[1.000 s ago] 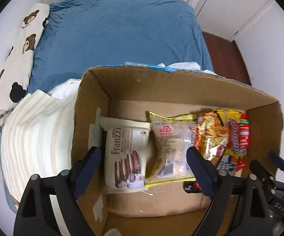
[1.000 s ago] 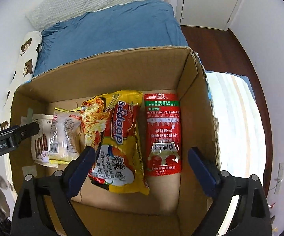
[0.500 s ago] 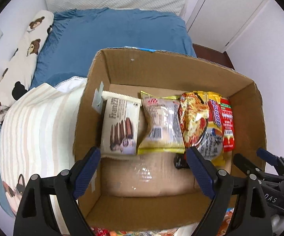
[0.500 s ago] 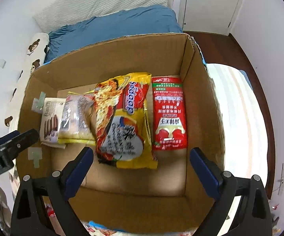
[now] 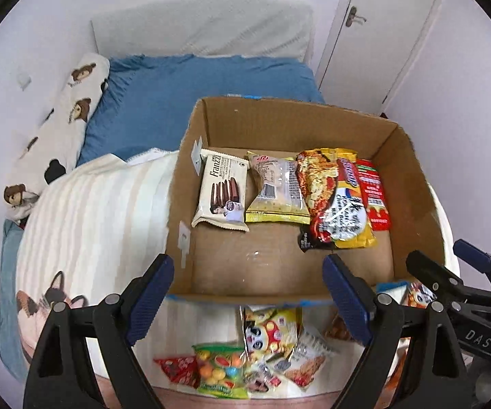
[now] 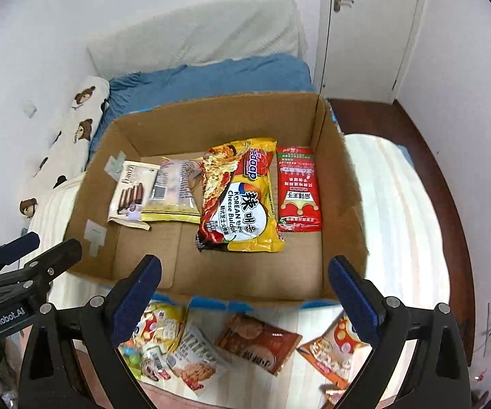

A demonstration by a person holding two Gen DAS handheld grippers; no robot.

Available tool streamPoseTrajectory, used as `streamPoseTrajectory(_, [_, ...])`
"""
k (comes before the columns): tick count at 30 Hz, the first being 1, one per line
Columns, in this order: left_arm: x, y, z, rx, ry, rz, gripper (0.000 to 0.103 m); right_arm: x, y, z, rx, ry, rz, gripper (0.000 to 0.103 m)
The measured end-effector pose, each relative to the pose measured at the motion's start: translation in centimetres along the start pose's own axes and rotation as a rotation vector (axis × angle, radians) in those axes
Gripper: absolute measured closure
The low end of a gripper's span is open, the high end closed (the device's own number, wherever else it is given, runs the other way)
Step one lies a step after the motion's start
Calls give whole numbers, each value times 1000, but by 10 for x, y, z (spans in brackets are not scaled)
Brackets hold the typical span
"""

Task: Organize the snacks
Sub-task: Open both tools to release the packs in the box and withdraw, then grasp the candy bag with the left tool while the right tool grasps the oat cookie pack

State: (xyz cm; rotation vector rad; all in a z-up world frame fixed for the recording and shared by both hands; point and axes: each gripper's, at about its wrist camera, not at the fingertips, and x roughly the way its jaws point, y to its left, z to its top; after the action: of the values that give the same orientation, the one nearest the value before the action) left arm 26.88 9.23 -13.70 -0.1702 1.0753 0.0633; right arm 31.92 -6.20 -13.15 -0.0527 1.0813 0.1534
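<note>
Cardboard box [image 5: 412, 184], centre of both views, open-topped, on a striped blanket [image 5: 92, 211]; contents in one row along its far wall: wafer pack [image 5: 221, 194], clear pastry bag [image 5: 276, 187], yellow noodle packet [image 6: 242, 197], red sachet [image 6: 298, 189], each with its long axis running away from the cameras. Loose snacks [image 6: 255, 341] lie below the box's near edge at the bottom of both frames; their count is hard to judge, as the fingers hide some. Left gripper [image 5: 249, 300]: jaws apart, empty, loose packets just under and between them. Right gripper [image 6: 245, 301]: jaws apart, empty, a brown packet [image 6: 257, 342] directly below. Judged next pick: either hand downward; the right is nearer the brown packet.
</note>
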Motion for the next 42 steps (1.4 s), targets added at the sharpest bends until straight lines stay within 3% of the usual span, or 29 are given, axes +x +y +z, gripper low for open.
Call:
streamPoseTrajectory(9, [-52, -3, -33, -1, -58, -15, 14, -53, -1, -31, 35, -61, 51, 3])
streamPoseTrajectory(13, [-59, 2, -55, -7, -42, -1, 14, -53, -11, -58, 106, 1, 113, 2])
streamPoseTrajectory(17, [-36, 13, -88, -22, 47, 41, 14, -23, -20, -96, 183, 122, 164, 2])
streamPoseTrajectory(23, [29, 43, -137, -129, 265, 67, 14, 30, -26, -144, 297, 260, 220, 2])
streamPoseTrajectory(27, [68, 54, -150, -222, 382, 19, 14, 66, -23, -154, 367, 311, 252, 3])
streamPoseTrajectory(30, [93, 59, -153, -287, 449, -28, 14, 93, -15, -158, 420, 351, 268, 14])
streamPoseTrajectory(35, [121, 70, -152, -360, 468, -30, 14, 131, 6, -158, 460, 399, 256, 14])
streamPoseTrajectory(39, [127, 72, -158, -336, 452, 7, 27, 145, 25, -152, 413, 401, 187, 15])
streamPoseTrajectory(42, [120, 66, -166, -285, 440, 34, 37, 145, 42, -153, 298, 394, 131, 28])
